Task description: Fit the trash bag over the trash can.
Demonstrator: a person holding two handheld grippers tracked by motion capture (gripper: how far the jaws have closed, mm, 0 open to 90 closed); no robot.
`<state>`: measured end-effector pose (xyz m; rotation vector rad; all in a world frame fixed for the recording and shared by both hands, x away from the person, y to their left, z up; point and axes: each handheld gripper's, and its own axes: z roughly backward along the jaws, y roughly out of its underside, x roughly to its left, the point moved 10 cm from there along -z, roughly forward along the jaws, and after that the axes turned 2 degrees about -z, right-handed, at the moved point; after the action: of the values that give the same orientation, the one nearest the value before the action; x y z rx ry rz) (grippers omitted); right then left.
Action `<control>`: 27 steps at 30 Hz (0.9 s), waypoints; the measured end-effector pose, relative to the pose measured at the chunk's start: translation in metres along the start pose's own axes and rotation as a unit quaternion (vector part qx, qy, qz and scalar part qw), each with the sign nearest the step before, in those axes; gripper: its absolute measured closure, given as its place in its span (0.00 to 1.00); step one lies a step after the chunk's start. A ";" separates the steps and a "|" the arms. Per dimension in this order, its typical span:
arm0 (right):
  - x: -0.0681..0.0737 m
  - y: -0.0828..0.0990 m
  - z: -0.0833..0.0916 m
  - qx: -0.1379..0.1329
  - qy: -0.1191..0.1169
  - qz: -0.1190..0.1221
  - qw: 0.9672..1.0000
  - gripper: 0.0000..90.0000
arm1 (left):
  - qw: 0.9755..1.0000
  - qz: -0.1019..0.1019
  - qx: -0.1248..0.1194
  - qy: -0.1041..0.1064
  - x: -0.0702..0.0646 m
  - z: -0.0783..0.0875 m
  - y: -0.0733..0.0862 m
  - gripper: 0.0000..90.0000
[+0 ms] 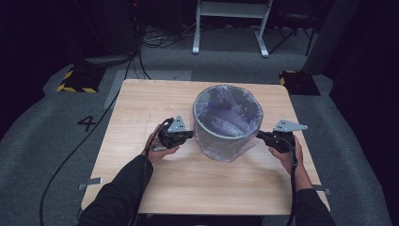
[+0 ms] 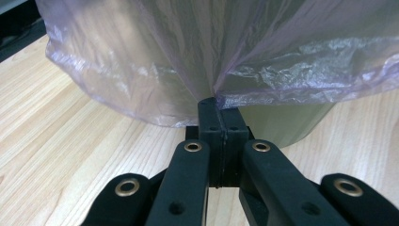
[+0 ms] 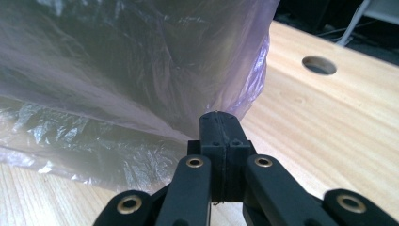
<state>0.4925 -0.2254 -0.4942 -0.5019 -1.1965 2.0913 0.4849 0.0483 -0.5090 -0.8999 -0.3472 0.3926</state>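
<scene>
A round grey bin (image 1: 221, 141) stands in the middle of the wooden table (image 1: 141, 108), lined with a thin purple plastic bag (image 1: 226, 115) that drapes over its rim and down its outside. My left gripper (image 1: 190, 134) is at the bin's left side. In the left gripper view its jaws are pressed together (image 2: 217, 106) with a fold of the bag (image 2: 141, 61) pinched at their tips. My right gripper (image 1: 259, 135) is at the bin's right side, also shut (image 3: 219, 117), with creases of the bag film (image 3: 117, 70) running into its tips.
A round hole (image 3: 319, 65) is cut in the tabletop near the right gripper. On the floor behind are a white frame (image 1: 230, 28), cables and two yellow-and-black striped blocks (image 1: 77, 80). A "4" (image 1: 87, 123) is marked on the floor at left.
</scene>
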 end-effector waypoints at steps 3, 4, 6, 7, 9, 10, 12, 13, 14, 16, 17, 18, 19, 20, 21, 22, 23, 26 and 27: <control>-0.002 0.008 -0.005 0.018 0.001 -0.003 1.000 1.00 | 1.000 0.002 0.010 -0.002 0.002 -0.003 0.007 1.00; -0.002 0.010 -0.006 0.020 0.002 -0.003 1.000 1.00 | 1.000 0.004 0.014 -0.003 0.003 -0.003 0.010 1.00; -0.004 0.013 -0.007 0.025 0.004 -0.006 1.000 1.00 | 1.000 0.008 0.019 -0.006 0.006 -0.004 0.016 1.00; -0.005 0.015 -0.008 0.027 0.003 -0.010 1.000 1.00 | 1.000 0.011 0.022 -0.007 0.008 -0.004 0.018 1.00; -0.007 0.018 -0.009 0.034 0.006 -0.013 0.999 1.00 | 1.000 0.015 0.023 -0.010 0.010 -0.003 0.021 1.00; -0.008 0.020 -0.009 0.035 0.008 -0.016 0.999 1.00 | 1.000 0.018 0.022 -0.012 0.011 -0.002 0.021 1.00; -0.011 0.021 -0.008 0.036 0.012 -0.019 0.999 1.00 | 0.999 0.024 0.018 -0.013 0.013 0.002 0.021 0.97; -0.012 0.021 -0.007 0.033 0.014 -0.023 0.999 1.00 | 0.999 0.025 0.015 -0.013 0.013 0.004 0.021 0.94; -0.013 0.021 -0.005 0.031 0.017 -0.023 0.999 1.00 | 0.999 0.024 0.015 -0.014 0.014 0.007 0.021 0.91; -0.015 0.021 -0.002 0.027 0.019 -0.028 0.999 0.97 | 0.999 0.029 0.015 -0.017 0.014 0.014 0.021 0.80; -0.016 0.022 0.000 0.024 0.019 -0.028 0.999 0.95 | 0.999 0.027 0.013 -0.014 0.013 0.018 0.021 0.79; -0.016 0.022 0.003 0.024 0.017 -0.028 0.999 0.92 | 0.999 0.024 0.012 -0.019 0.013 0.023 0.022 0.76; -0.017 0.023 0.005 0.023 0.021 -0.027 0.999 0.88 | 0.999 0.022 0.014 -0.026 0.012 0.028 0.024 0.72; -0.018 0.024 0.008 0.021 0.025 -0.030 0.999 0.83 | 0.999 0.024 0.016 -0.030 0.011 0.033 0.025 0.66; -0.019 0.025 0.011 0.020 0.027 -0.033 0.999 0.80 | 0.999 0.025 0.014 -0.031 0.010 0.037 0.027 0.63; -0.019 0.025 0.014 0.017 0.025 -0.034 0.999 0.75 | 0.999 0.024 0.013 -0.033 0.008 0.042 0.029 0.59; -0.020 0.025 0.017 0.015 0.024 -0.034 0.999 0.70 | 0.999 0.020 0.014 -0.035 0.006 0.048 0.031 0.57; -0.023 0.027 0.025 0.014 0.030 -0.041 0.999 0.57 | 0.999 0.025 0.013 -0.043 0.002 0.059 0.039 0.47; -0.024 0.028 0.028 0.016 0.031 -0.038 0.999 0.54 | 0.998 0.031 0.016 -0.042 0.000 0.062 0.043 0.44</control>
<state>0.4823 -0.2690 -0.5044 -0.4940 -1.1277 2.0129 0.4497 0.1143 -0.5080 -0.8665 -0.3902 0.4942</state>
